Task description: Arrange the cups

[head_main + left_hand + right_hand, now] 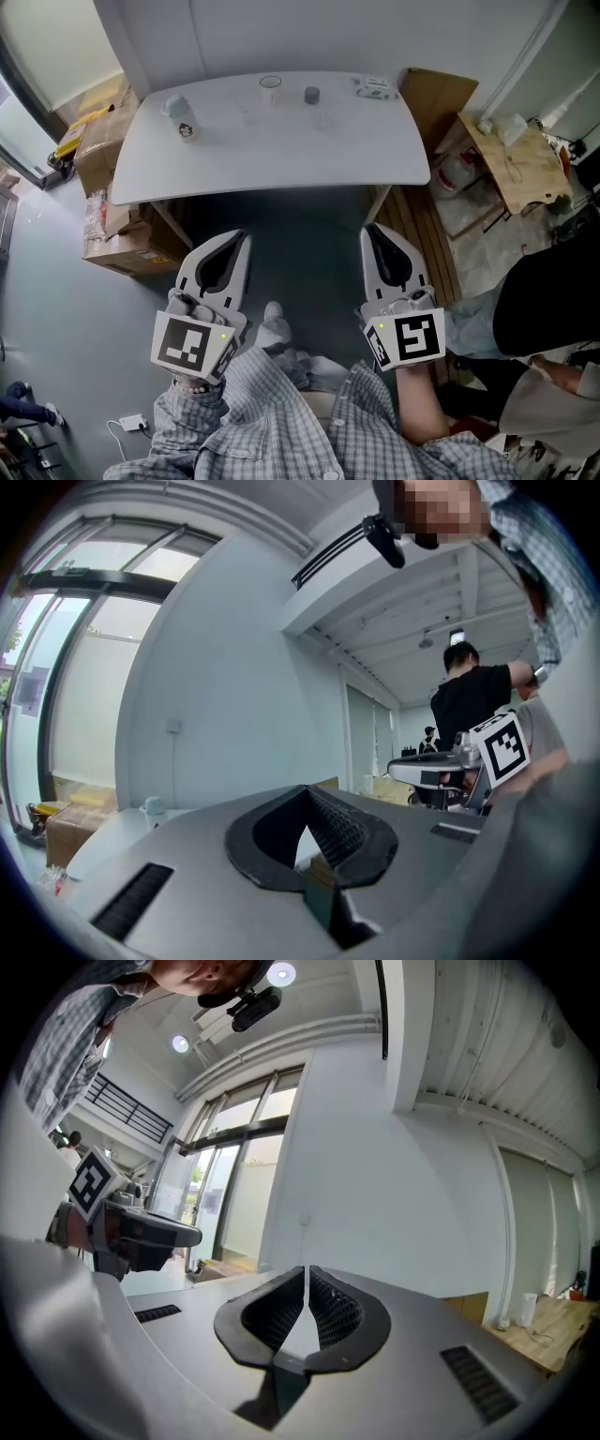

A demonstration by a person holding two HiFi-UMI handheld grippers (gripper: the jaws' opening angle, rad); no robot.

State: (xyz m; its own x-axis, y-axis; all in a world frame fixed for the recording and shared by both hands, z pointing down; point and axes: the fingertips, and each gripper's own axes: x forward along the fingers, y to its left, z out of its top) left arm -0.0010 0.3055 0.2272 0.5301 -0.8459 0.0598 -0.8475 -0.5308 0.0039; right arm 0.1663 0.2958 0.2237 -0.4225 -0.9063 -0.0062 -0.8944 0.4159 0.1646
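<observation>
cardboard boxes (98, 141): on the floor, off the table's left end
table (281, 159): white, far side against the wall, the landmark here
white container (177, 109): table's left part, upright; cup or bottle, can't tell
left gripper (239, 241): in front of the table's near edge, off the top, held close to the body; jaws together, nothing between them
clear cup (270, 84): table's far edge, about the middle, upright
grey cup (311, 95): just right of the clear cup, apart from it, upright
other clear cups: maybe one or two nearer the table's middle, too faint to be sure
right gripper (371, 232): in front of the table's near edge, right side; jaws closed together, empty
packet (375, 88): table's far right corner
wooden board (514, 161): off the table's right end
progress: judged not started; cups sit scattered along the far side, none grouped or stacked, none held
left to do: reach in, take each cup, set them in order
</observation>
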